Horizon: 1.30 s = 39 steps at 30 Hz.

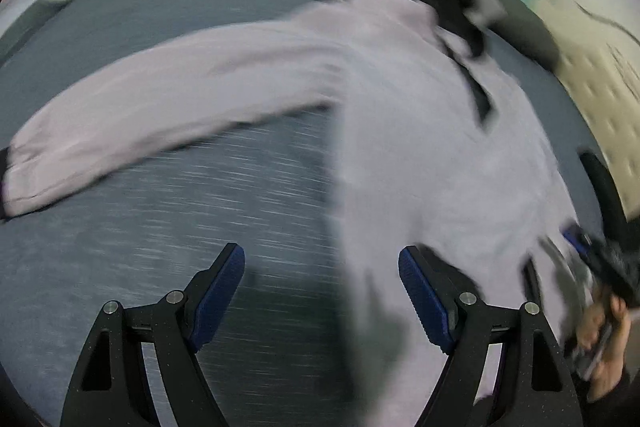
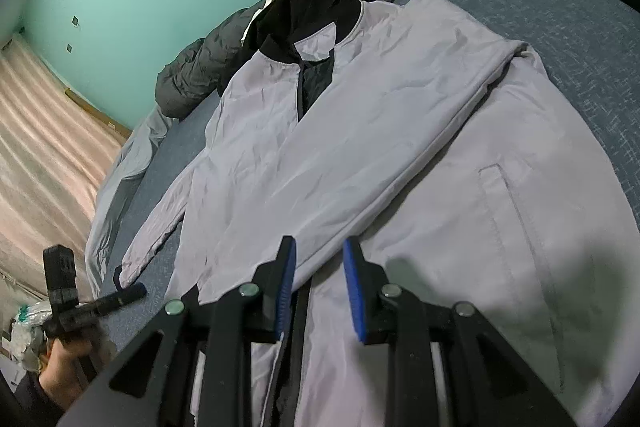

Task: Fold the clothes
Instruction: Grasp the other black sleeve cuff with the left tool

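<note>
While the pale lilac jacket (image 2: 360,131) lies front-up across the blue bed (image 2: 540,7), one sleeve folded over its chest, the left gripper (image 1: 320,291) hangs wide and empty near the bed's left edge. The right gripper (image 2: 319,291), narrowed but gripping nothing, hovers at the hem. I'd say the outstretched sleeve (image 1: 160,99) gets pinched next.

No readable text, no labels, no brand marks, no numbers in either view

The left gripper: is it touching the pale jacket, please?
Apart. The left wrist view shows the left gripper open over bare blue bedcover, with the jacket beside it.
</note>
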### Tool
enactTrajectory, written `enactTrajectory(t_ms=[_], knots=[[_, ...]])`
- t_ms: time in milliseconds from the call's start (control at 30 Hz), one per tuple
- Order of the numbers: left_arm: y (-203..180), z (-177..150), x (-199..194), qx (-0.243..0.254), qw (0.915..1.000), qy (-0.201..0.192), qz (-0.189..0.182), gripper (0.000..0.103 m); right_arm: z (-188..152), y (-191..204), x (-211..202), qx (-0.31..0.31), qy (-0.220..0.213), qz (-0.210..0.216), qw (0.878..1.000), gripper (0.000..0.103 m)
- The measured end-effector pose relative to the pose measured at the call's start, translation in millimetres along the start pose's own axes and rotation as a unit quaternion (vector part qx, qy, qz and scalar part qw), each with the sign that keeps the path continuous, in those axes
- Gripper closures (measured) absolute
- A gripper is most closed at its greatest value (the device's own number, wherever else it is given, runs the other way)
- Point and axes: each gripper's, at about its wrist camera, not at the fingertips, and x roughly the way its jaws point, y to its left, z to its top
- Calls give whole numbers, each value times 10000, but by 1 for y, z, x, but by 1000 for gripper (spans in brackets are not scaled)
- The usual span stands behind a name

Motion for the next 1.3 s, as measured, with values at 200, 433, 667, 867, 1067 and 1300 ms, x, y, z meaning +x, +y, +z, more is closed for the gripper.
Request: enactTrajectory(t_ms=[200, 433, 667, 867, 1067, 1300], knots=[[102, -1, -27, -1288, 9901, -347, 441, 11, 1, 2, -1, -67, -36, -45, 10000, 79], [196, -11, -45, -2595, 9604, -657, 780, 8, 1, 6, 1, -120, -34, -121, 9998, 79], [244, -15, -40, -3097, 9442, -625, 933, 3, 0, 10, 4, -152, -55, -135, 9998, 68], [266, -13, -30, -3246, 9385, -509, 1064, 3, 3, 9, -1, -110, -181, -172, 9996, 66], [270, -5, -16, -3102, 9422, -571, 1134, 3, 4, 7, -3, -80, -249, -218, 9994, 60], [277, 5, -8, -3116, 9405, -793, 1103, 17, 4, 4, -4, -40, -270, -290, 9992, 60]])
